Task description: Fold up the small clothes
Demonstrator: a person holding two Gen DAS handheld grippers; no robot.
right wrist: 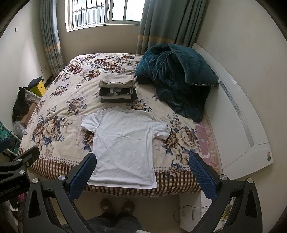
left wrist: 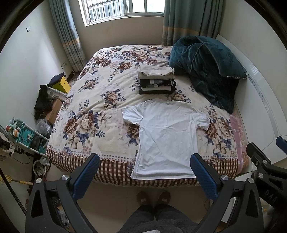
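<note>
Presently, item: white T-shirt (left wrist: pixel 166 136) flat at the bed (left wrist: pixel 86 136) edge, my left gripper (left wrist: pixel 145 172) and right gripper (right wrist: pixel 143 170) fingers spread, empty; risk: hem slipping floorward if I tug unevenly.

White cloth T-shirt (left wrist: pixel 166 136) creased, matt; teal blanket (left wrist: pixel 206 71) plush.

T-shirt (left wrist: pixel 166 136) lies spread flat on the bed (left wrist: pixel 86 114), hem at the near edge, collar toward the window (left wrist: pixel 123 9). Stack of folded clothes (left wrist: pixel 157 80) sits just behind the collar. Blanket (left wrist: pixel 208 69) is heaped to the stack's right, against the headboard (left wrist: pixel 260 93). Boxes (left wrist: pixel 57 100) stand on the floor left of the bed
</note>
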